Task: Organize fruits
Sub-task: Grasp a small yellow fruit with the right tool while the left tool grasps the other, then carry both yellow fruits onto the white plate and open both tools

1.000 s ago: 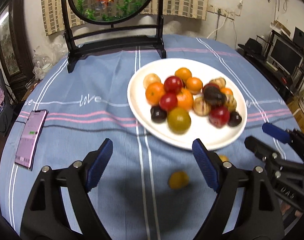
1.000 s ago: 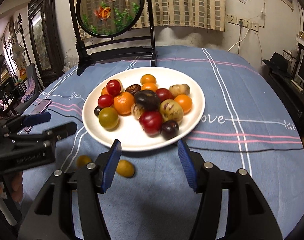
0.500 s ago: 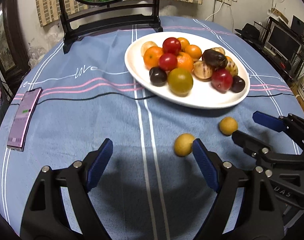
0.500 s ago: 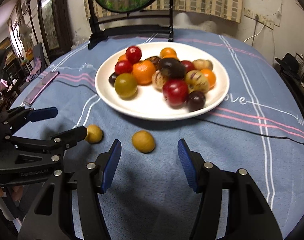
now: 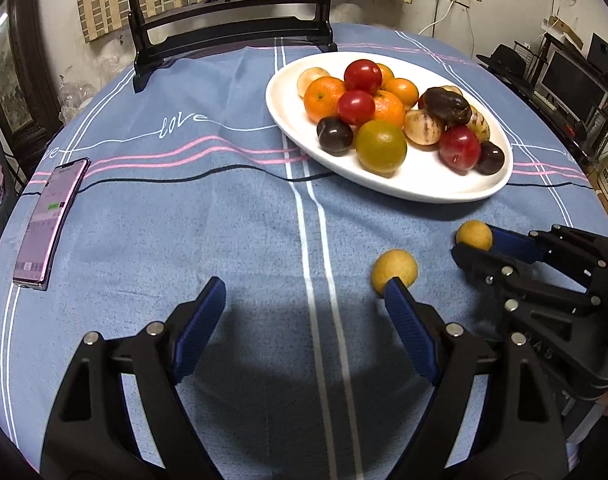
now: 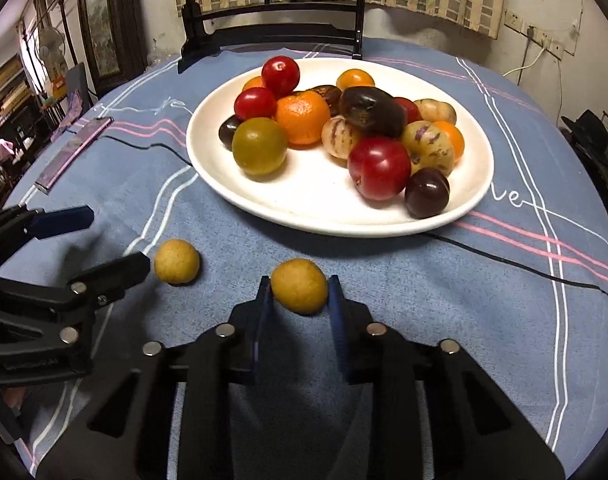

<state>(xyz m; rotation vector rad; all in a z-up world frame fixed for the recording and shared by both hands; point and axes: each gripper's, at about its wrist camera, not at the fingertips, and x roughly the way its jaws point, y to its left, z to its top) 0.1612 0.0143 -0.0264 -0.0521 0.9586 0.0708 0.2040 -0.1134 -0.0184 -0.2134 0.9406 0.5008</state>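
Right hand-held gripper [image 6: 300, 294] just closing, pinching small yellow fruit [image 6: 299, 286] at its middle; light, round, rolling easily. Left hand-held gripper [image 5: 304, 332] gaping wide, holding nothing.

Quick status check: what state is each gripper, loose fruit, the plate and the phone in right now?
right gripper: shut on a yellow fruit, just closed.
left gripper: open, empty.
second yellow fruit: loose on the cloth.
plate: piled with fruit.
phone: lying flat, screen lit.
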